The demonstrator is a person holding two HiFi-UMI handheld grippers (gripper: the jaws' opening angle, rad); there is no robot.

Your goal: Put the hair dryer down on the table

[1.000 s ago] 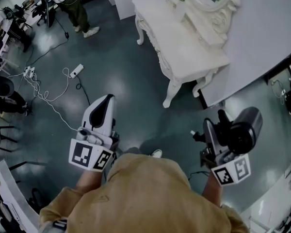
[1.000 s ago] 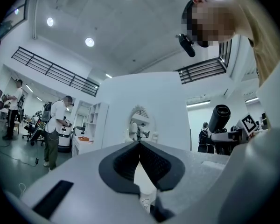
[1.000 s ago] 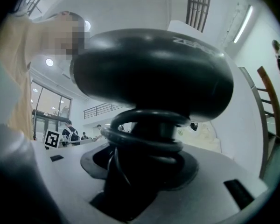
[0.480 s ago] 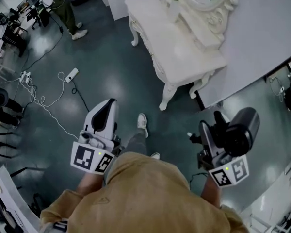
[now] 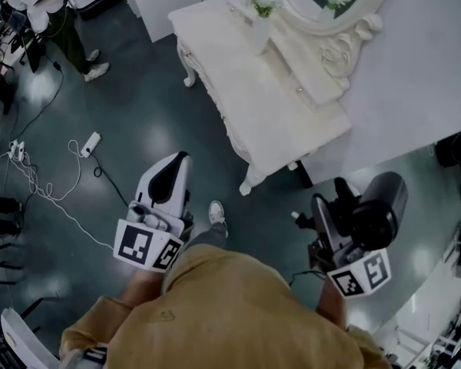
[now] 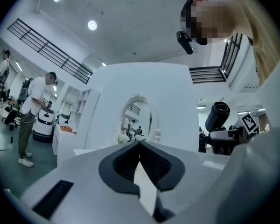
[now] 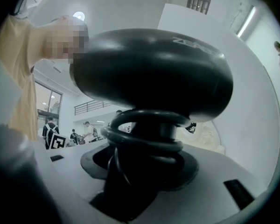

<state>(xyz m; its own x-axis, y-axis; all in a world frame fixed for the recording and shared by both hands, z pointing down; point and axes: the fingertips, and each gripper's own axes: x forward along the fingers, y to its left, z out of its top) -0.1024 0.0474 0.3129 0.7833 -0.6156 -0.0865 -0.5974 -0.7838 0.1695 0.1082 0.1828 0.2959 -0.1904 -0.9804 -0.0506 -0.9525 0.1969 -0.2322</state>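
Right gripper [image 5: 344,206] is clenched on the glossy black plastic hair dryer [image 5: 378,206], held in the air, short of the white carved dressing table [image 5: 253,106]. Left gripper [image 5: 173,171] is pinched closed, empty. Best to reach bare tabletop, lower gently — then release.

The scene is looked down on steeply from a camera at the person's head. The glossy dark green floor [image 5: 161,114] and the white carved dressing table [image 5: 253,106] are seen from well above, with both grippers near the lower edge. The left gripper [image 6: 139,144] is viewed by a wide-angle camera mounted on it, aimed level along its jaws toward the oval mirror in a carved white frame [image 6: 139,113], which is also caught at the head view's top. The right gripper [image 7: 140,171] is viewed likewise from its own camera, very close behind the black plastic hair dryer [image 7: 151,73], by which most of that view is filled. This dryer is also seen at the right of the left gripper view.
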